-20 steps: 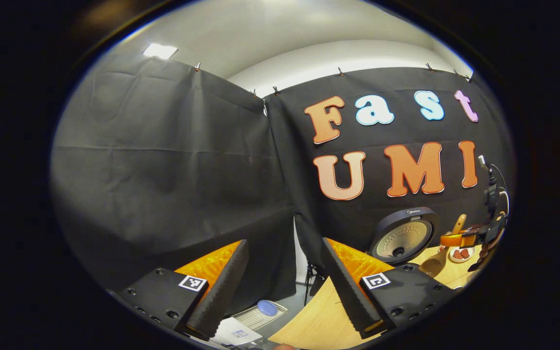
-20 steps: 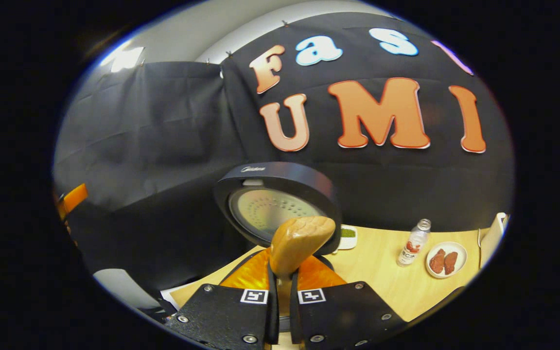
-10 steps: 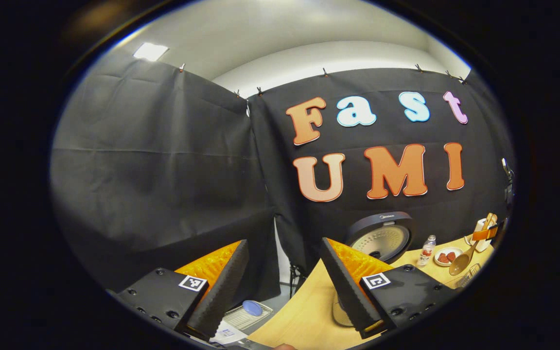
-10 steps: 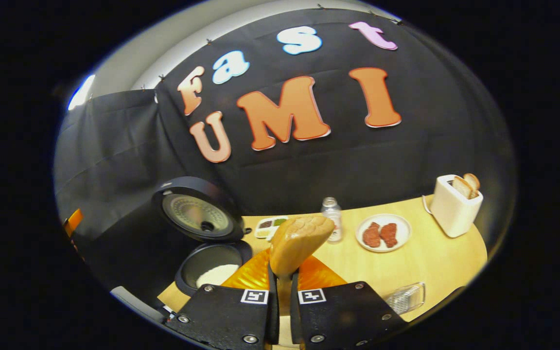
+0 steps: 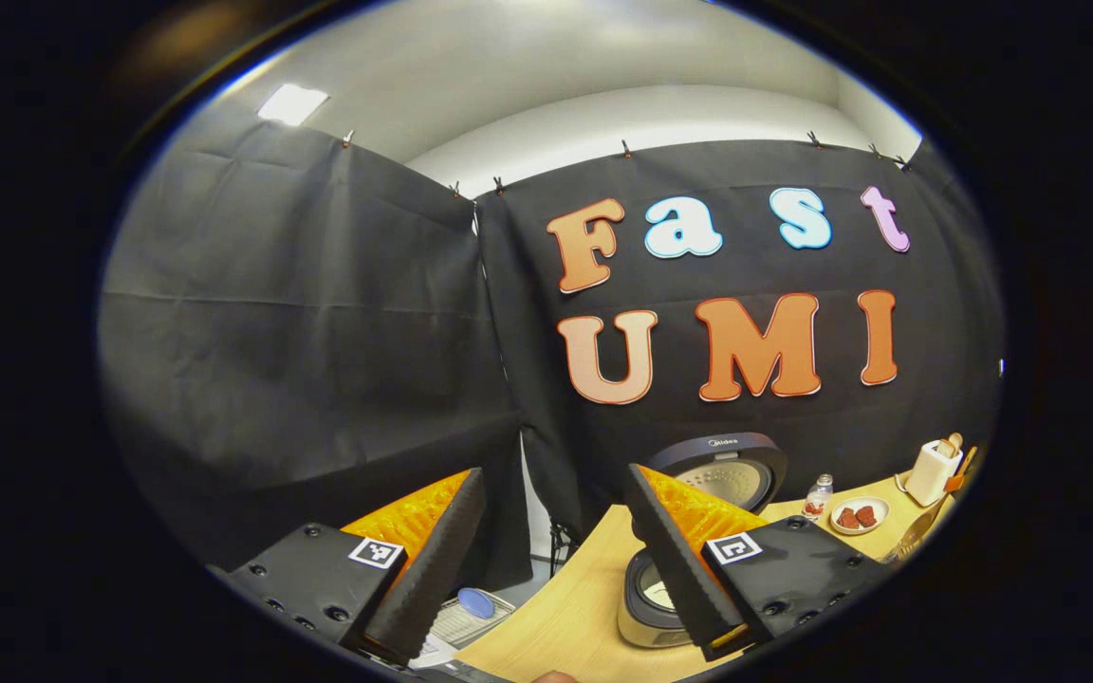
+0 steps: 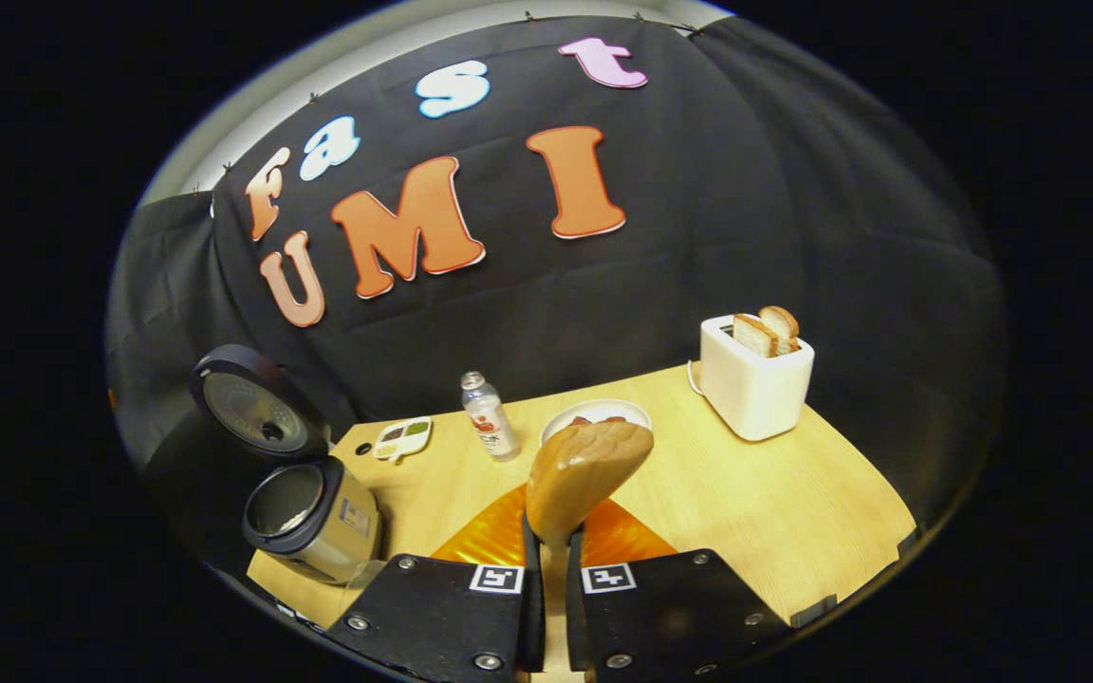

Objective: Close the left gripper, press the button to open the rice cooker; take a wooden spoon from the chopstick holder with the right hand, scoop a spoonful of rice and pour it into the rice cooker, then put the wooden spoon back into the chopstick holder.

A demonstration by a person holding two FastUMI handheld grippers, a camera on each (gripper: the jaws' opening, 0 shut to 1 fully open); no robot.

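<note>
Rice cooker (image 6: 311, 517) left, toaster (image 6: 753, 387) right (bottle (image 6: 489, 416) between).

Light wood table (image 6: 746, 503) carried everything. Rice cooker (image 6: 314, 517) sat at the left edge, lid up. Small sauce dish (image 6: 402, 438) and bottle (image 6: 490, 429) were near the back edge, with a white plate (image 6: 594, 415) just beside the bottle. White toaster (image 6: 755, 379) with two bread slices stood at the back right corner.
</note>
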